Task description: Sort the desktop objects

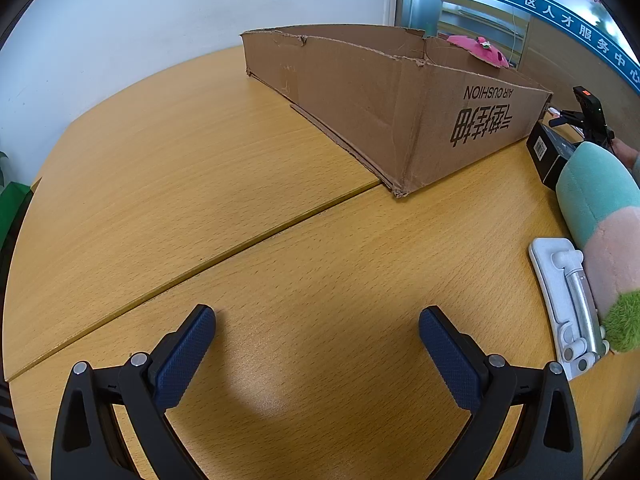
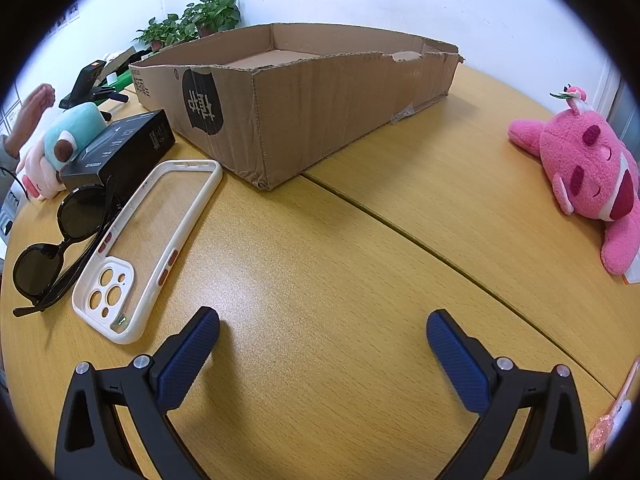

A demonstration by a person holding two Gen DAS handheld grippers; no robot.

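A shallow open cardboard box [image 1: 392, 96] lies on the wooden table; it also shows in the right wrist view [image 2: 304, 96]. My left gripper [image 1: 317, 320] is open and empty over bare table. My right gripper [image 2: 323, 324] is open and empty. In the right wrist view a white phone case [image 2: 156, 248] and black sunglasses [image 2: 60, 248] lie at the left, with a black box [image 2: 120, 148] and a teal-pink plush [image 2: 64, 140] behind them. A pink plush [image 2: 592, 172] lies at the right. In the left wrist view the teal-pink plush [image 1: 604, 216], a white stand [image 1: 560, 300] and the black box [image 1: 548, 152] sit at the right.
A seam [image 1: 200, 260] runs across the table. A person's hand [image 2: 28, 116] and a black device on a tripod [image 2: 90, 80] are at the far left, with potted plants [image 2: 192, 20] behind. A pink spoon-like item [image 2: 612, 420] lies at the right edge.
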